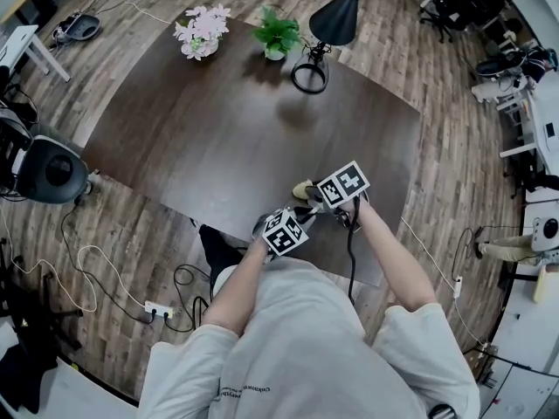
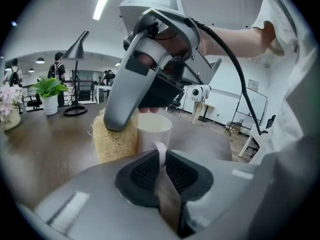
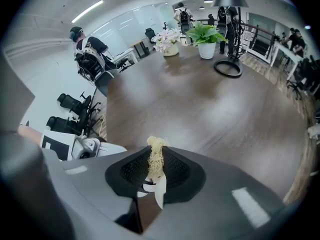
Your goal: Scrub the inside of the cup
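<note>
A white cup stands upright over the dark table, its handle pinched by my left gripper, which is shut on it. A straw-coloured loofah scrubber hangs just left of the cup's rim, outside the cup, held from above by my right gripper. In the right gripper view the loofah's fibres are clamped between the shut right gripper. From the head view both grippers sit close together near the table's front edge, with the loofah peeking out; the cup is hidden.
A black desk lamp, a potted green plant and a pot of pink flowers stand along the table's far edge. Cables and a power strip lie on the wooden floor at the left. Office chairs stand around.
</note>
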The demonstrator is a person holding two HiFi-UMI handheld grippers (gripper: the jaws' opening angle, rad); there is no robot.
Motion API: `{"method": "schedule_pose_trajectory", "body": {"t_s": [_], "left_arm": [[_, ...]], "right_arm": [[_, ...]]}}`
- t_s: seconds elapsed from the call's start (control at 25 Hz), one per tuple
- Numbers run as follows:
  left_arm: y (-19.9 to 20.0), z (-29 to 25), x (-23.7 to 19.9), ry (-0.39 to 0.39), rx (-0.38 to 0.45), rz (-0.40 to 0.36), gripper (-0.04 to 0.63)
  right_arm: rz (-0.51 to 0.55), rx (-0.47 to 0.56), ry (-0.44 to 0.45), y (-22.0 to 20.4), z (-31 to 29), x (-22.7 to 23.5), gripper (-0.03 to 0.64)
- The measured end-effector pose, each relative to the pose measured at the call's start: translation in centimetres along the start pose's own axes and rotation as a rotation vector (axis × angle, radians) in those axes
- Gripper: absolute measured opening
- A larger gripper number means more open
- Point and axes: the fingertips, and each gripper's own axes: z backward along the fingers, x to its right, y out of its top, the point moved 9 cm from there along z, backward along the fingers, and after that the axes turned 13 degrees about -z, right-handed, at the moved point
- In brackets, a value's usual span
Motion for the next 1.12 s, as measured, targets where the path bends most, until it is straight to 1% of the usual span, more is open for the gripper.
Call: {"method": "schedule_pose_trajectory", "body": {"t_s": [0.16,0.32,0.56,0.68,0.8,1.0,1.12], "left_arm": [[0.4,-0.4,0.5,0.077,-0.005,-0.016,0.041],[0.7,-0.8,0.6,0.103,0.007,-0.003,0.041],[0.7,-1.0,0.7,0.087,0.01,0.008,0.041],[0.7,-0.9,0.5,0.081,0.008,0.008,0.041],[0.5,-0.9,0.4,0.074,0.008,0.01,0.041],[0.5,-0.7,0.3,0.058,0.013,0.022,0.043],[0.6,-0.7,0.3,0.052,0.015,0.022,0.044]], "right_arm": [[-0.009,-0.04,-0.032,-1.5,-0.2,-0.2,0.09],[0.002,-0.031,-0.076,-2.0,-0.2,-0.4,0.089],[0.109,-0.066,-0.154,-1.4,-0.9,-1.0,0.091],[0.143,-0.079,-0.182,-0.5,-1.1,-1.1,0.091],[0.128,-0.083,-0.18,0.0,-1.2,-0.5,0.091],[0.051,-0.057,-0.149,0.6,-0.6,1.0,0.091],[0.039,-0.041,-0.158,0.9,-0.3,1.8,0.091]]}}
